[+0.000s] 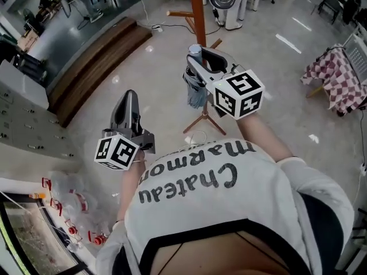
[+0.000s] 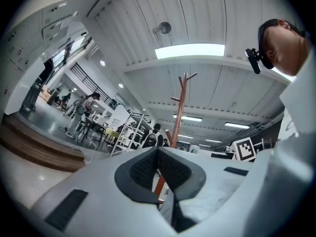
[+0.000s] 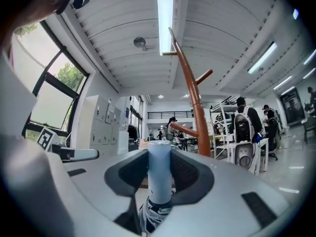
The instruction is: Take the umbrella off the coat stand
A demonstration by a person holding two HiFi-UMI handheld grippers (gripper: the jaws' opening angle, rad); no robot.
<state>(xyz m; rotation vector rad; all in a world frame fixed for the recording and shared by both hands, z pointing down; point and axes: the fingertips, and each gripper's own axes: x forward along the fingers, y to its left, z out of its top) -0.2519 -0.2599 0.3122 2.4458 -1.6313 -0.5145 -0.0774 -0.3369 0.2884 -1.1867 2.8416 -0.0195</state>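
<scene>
The folded blue-grey umbrella [image 1: 196,89] hangs upright in my right gripper [image 1: 198,59], clear of the wooden coat stand [image 1: 197,7] just behind it. In the right gripper view the pads are shut on the umbrella's pale blue handle [image 3: 159,174], with the folded canopy bunched below, and the coat stand [image 3: 193,100] rises beyond. My left gripper [image 1: 129,100] is lower and to the left, its jaws together with nothing between them. Its own view shows the left gripper [image 2: 158,168] shut, with the coat stand [image 2: 179,107] ahead.
The stand's spread feet [image 1: 204,122] rest on the glossy floor under the umbrella. A wooden step [image 1: 94,65] runs along the left, lockers [image 1: 23,122] nearer left, plastic bags [image 1: 74,205] below them. A checkered cloth [image 1: 335,79] is at right, a white appliance [image 1: 226,2] behind the stand.
</scene>
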